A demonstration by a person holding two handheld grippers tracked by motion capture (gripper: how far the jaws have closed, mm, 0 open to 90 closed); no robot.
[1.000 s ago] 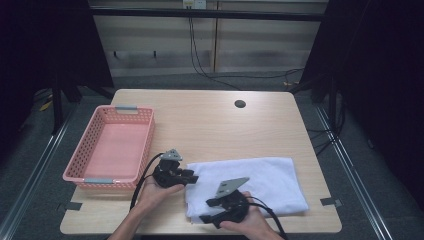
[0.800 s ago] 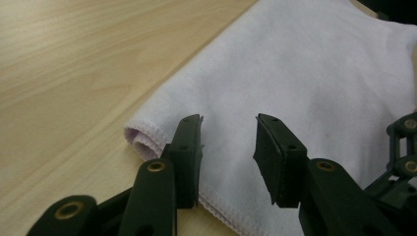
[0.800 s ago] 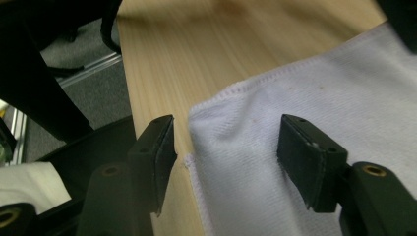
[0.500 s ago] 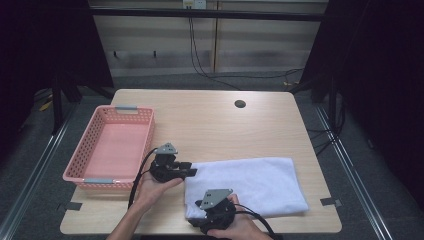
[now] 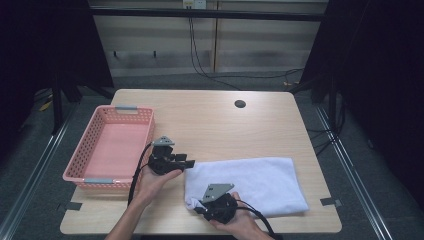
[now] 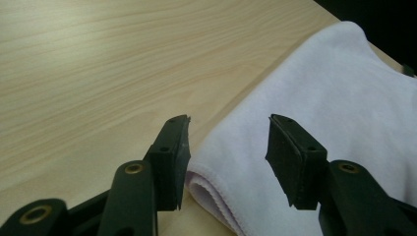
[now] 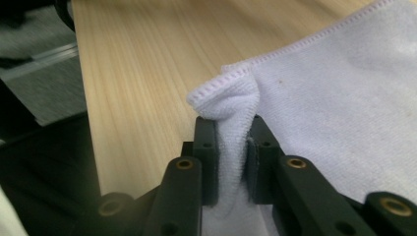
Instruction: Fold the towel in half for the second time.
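1. Since the earlier frame, right gripper [image 5: 199,210] has dropped to the near-left corner of the white towel [image 5: 250,182]; its jaws have just been closing and now pinch a bunched fold of that corner [image 7: 231,105].
2. Towel lies flat on the wooden table [image 5: 210,120], near-right area.
3. Left gripper [image 5: 189,163] sits at the towel's far-left corner; jaws have just been opening, standing apart over the hem [image 6: 211,189], not pressing it.
4. Pink basket [image 5: 90,145] stands left of both.

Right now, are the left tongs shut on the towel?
No, the left tongs stand open over the towel edge.
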